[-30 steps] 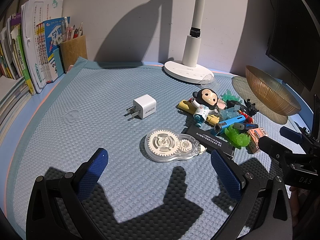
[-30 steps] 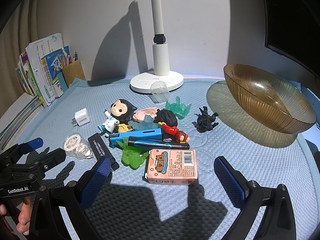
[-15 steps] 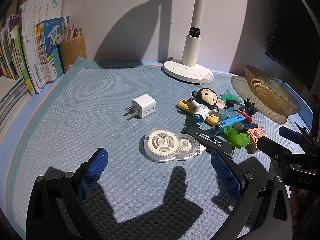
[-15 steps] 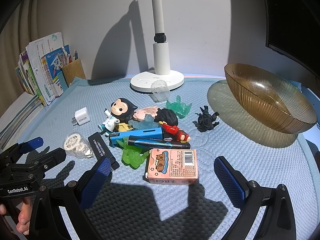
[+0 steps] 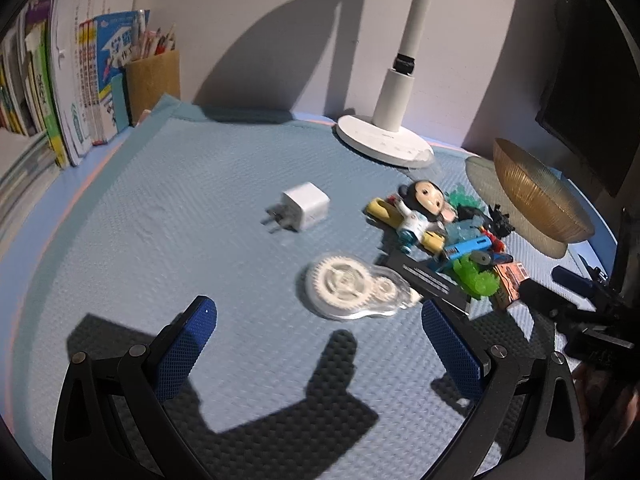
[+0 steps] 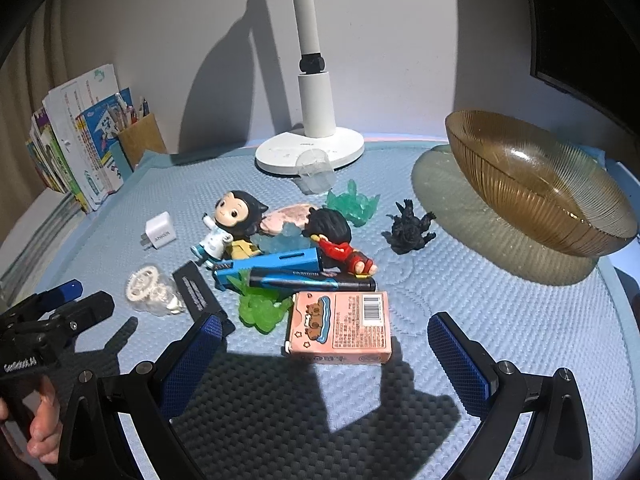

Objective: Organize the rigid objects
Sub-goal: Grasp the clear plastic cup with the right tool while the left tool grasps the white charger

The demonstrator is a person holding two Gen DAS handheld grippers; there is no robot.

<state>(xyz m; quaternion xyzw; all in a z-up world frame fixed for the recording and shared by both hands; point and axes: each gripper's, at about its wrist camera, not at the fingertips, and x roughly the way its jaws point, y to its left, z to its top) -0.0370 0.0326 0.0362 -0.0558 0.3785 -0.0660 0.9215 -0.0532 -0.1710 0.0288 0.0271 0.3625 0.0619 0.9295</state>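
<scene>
Hovering low over the blue mat (image 6: 520, 320), both grippers have their jaws spread wide and grip nothing. The left gripper (image 5: 316, 344) points toward the tape dispenser (image 5: 352, 290), which lies flat just ahead of its blue pads (image 5: 188, 344); that view is slightly blurred, so finer detail there is hard to judge. A white charger (image 5: 306, 210) sits apart from the pile, farther back on the mat.

The right gripper (image 6: 324, 354) is aimed at the pink box (image 6: 340, 328), which lies flat between and just ahead of its fingertips, not touched. Beyond the box lie a black pen (image 6: 312, 280) and a blue bar (image 6: 268, 266), with a green toy (image 6: 262, 310) beside the box. A doll (image 6: 236, 220), a red-clad figure (image 6: 336, 240) and a black monster (image 6: 410, 232) crowd the pile behind. The amber bowl (image 6: 532, 184) stands empty at the right, well apart from the pile. A lamp (image 6: 316, 120) rises at the back. In the right wrist view the left gripper's handle is held by a hand (image 6: 38, 420) at the lower left edge.
</scene>
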